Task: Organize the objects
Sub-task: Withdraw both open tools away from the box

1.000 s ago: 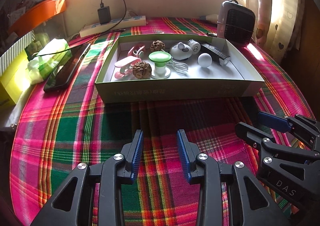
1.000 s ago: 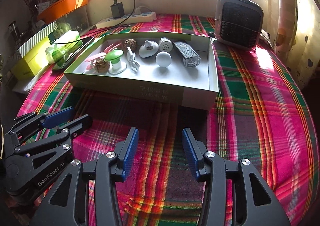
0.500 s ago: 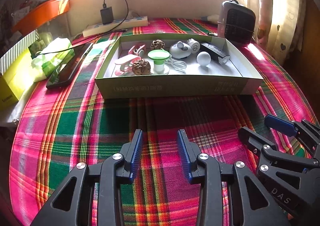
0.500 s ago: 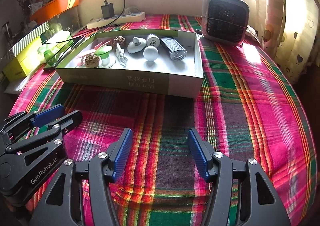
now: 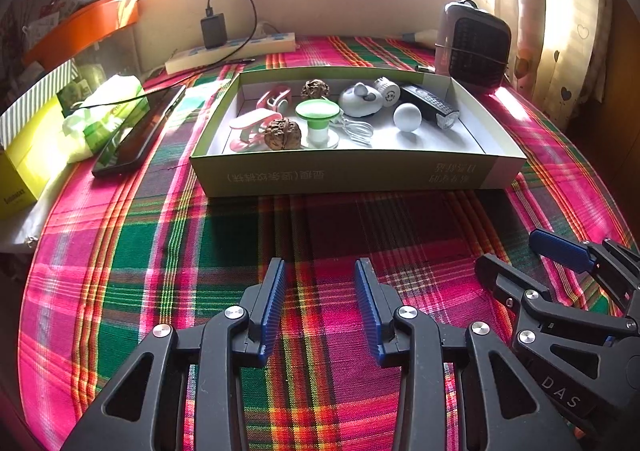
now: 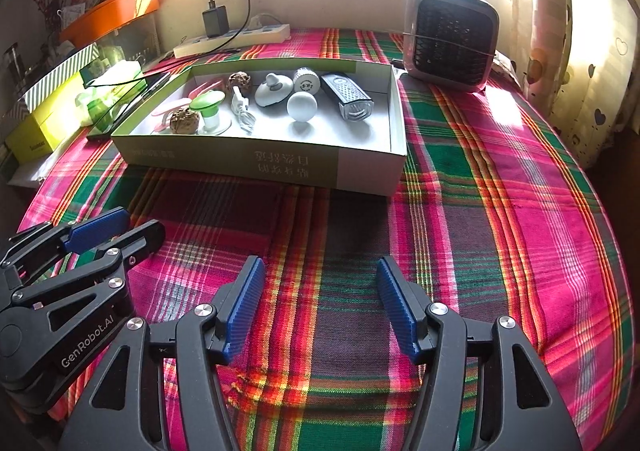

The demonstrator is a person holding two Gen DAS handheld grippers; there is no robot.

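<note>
A shallow green-sided box (image 5: 352, 175) stands on the plaid cloth ahead of both grippers. It holds a walnut (image 5: 282, 134), a green-topped white stand (image 5: 317, 119), a white ball (image 5: 407, 117), a black remote-like device (image 5: 430, 107), pink clips (image 5: 252, 123), a grey-white rounded gadget (image 5: 360, 99) and a coiled white cable (image 5: 356, 129). My left gripper (image 5: 320, 271) hangs open over bare cloth short of the box, nothing between its blue pads. My right gripper (image 6: 320, 267) is open wider, also empty, to the right of the left gripper (image 6: 140, 223).
A small heater (image 6: 450, 39) stands behind the box's right corner. A power strip (image 5: 232, 51) with a charger lies along the back wall. A dark phone (image 5: 138, 131), a green tissue pack (image 5: 104, 115) and a yellow box (image 5: 24, 163) sit left.
The right gripper's jaws have spread clearly wider. The left gripper's jaws stand about as before, and neither hand has shifted much.
</note>
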